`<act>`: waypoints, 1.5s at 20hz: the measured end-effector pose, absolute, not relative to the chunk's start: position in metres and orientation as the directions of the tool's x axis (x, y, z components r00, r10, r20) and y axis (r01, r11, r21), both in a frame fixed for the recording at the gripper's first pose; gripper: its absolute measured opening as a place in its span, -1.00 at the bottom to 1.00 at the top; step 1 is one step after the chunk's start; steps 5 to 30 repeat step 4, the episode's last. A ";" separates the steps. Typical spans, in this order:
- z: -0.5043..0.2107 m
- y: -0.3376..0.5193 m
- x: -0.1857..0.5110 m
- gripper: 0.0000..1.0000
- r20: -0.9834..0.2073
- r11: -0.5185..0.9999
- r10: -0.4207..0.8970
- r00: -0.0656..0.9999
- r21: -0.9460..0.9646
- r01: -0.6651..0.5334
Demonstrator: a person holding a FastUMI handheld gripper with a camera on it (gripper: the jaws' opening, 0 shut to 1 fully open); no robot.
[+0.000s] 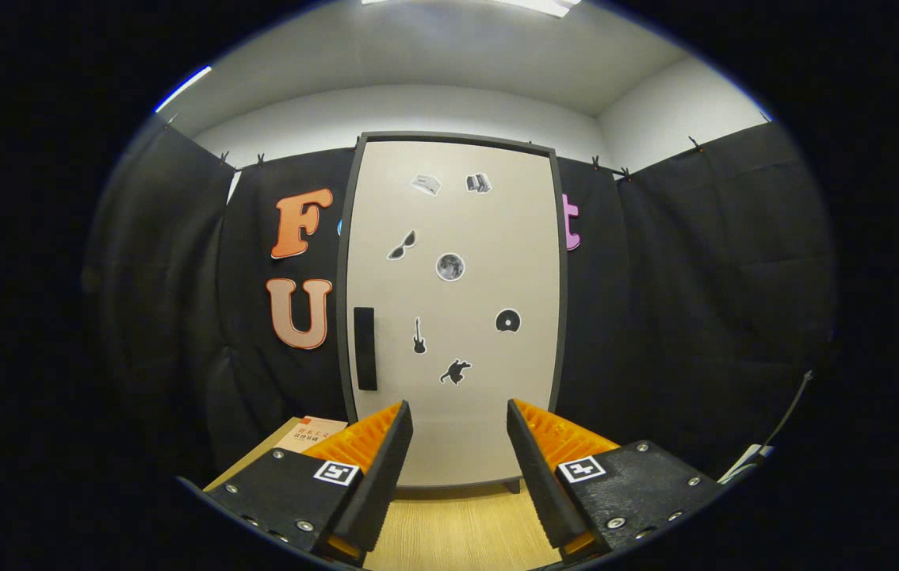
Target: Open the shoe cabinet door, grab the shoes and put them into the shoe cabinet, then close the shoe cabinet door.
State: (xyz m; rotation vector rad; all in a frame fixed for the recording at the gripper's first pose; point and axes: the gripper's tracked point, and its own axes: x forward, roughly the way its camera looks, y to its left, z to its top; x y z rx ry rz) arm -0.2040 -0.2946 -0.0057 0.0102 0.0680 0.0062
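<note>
The shoe cabinet (pixel 453 238) stands upright straight ahead on a wooden table, well beyond the fingers. Its pale door is closed inside a dark frame and carries several small stickers. A dark vertical handle (pixel 365 348) sits on the door's left side, low down. My gripper (pixel 459 416) is open, its fingers apart with nothing between them, pointing at the lower middle of the door.
The wooden tabletop (pixel 457 527) runs from under the fingers to the cabinet's foot. A small printed card or box (pixel 309 434) lies on the table beside the left finger. Black cloth walls close in behind and on both sides of the cabinet.
</note>
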 end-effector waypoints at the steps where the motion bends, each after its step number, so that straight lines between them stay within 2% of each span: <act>1: -0.008 -0.293 -0.205 0.55 -0.071 1.000 0.011 0.997 0.011 -0.011; 4: -0.008 -0.292 -0.206 0.61 -0.068 1.000 0.017 0.998 0.012 -0.016; 30: -0.008 -0.292 -0.206 0.61 -0.068 1.000 0.017 0.998 0.012 -0.016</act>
